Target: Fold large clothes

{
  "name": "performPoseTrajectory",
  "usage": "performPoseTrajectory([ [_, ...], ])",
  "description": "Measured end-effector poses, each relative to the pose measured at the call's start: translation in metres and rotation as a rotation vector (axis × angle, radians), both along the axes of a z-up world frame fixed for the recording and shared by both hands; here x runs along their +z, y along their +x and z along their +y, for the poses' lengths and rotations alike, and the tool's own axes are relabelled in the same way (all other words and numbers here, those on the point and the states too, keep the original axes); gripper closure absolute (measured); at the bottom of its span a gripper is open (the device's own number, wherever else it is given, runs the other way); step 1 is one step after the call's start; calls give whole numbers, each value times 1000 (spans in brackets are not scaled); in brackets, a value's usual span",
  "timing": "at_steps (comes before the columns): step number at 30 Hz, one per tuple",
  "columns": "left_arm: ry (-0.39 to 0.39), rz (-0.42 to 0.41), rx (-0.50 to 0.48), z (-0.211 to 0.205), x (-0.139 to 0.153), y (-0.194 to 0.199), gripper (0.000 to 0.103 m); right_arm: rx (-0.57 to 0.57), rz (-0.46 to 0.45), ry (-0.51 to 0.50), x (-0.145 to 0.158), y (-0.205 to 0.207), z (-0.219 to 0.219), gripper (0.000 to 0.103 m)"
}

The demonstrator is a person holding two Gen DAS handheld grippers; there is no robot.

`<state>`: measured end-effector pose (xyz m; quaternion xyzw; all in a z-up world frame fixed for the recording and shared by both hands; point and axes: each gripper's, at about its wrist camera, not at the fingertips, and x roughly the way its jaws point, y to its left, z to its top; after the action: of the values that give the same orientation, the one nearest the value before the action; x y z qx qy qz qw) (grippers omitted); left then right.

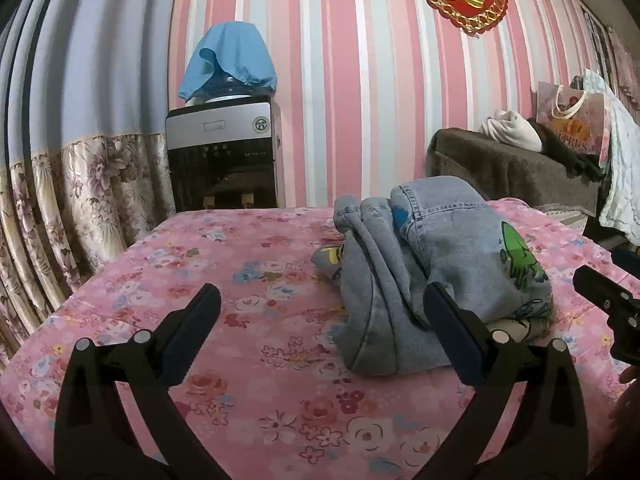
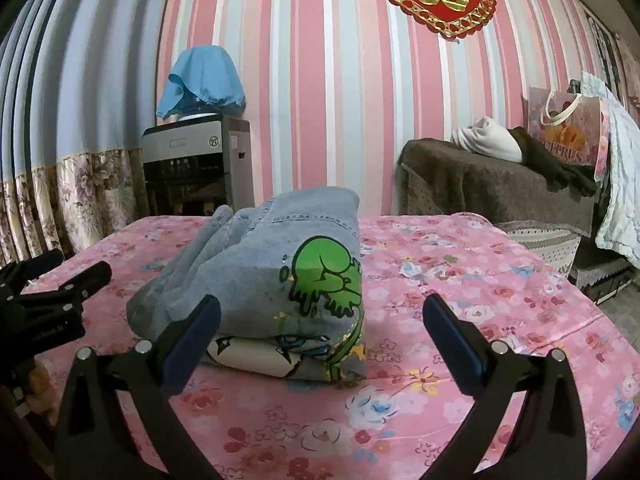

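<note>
A grey-blue denim garment with a green cartoon print [image 1: 440,264] lies folded in a thick bundle on the pink floral bed sheet [image 1: 248,280]. In the right wrist view the bundle [image 2: 264,276] sits just ahead, left of centre. My left gripper [image 1: 322,300] is open and empty, hovering above the sheet with its right finger in front of the bundle's near edge. My right gripper [image 2: 322,308] is open and empty, its left finger in front of the bundle. The left gripper also shows at the left edge of the right wrist view [image 2: 56,280].
A water dispenser [image 1: 224,156] with a blue cloth cover stands past the far side of the bed by the striped wall. A brown covered sofa [image 2: 492,184] with clothes and a gift bag [image 2: 568,128] stands at the right. Floral curtains [image 1: 80,200] hang at the left.
</note>
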<state>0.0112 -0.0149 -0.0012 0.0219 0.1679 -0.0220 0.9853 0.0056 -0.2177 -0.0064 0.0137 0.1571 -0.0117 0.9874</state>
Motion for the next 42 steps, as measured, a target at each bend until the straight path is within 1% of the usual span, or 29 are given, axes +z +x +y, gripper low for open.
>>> performPoseTrajectory([
  [19, -16, 5, -12, 0, 0, 0, 3, 2, -1, -3, 0, 0, -1, 2],
  [31, -12, -12, -14, -5, 1, -5, 3, 4, -1, -4, 1, 0, -3, 2],
  [37, -8, 19, -43, -9, 0, -1, 3, 4, -3, -4, 1, 0, -4, 2],
  [42, -8, 10, -30, -9, 1, -3, 3, 5, -2, -4, 1, 0, -3, 2],
])
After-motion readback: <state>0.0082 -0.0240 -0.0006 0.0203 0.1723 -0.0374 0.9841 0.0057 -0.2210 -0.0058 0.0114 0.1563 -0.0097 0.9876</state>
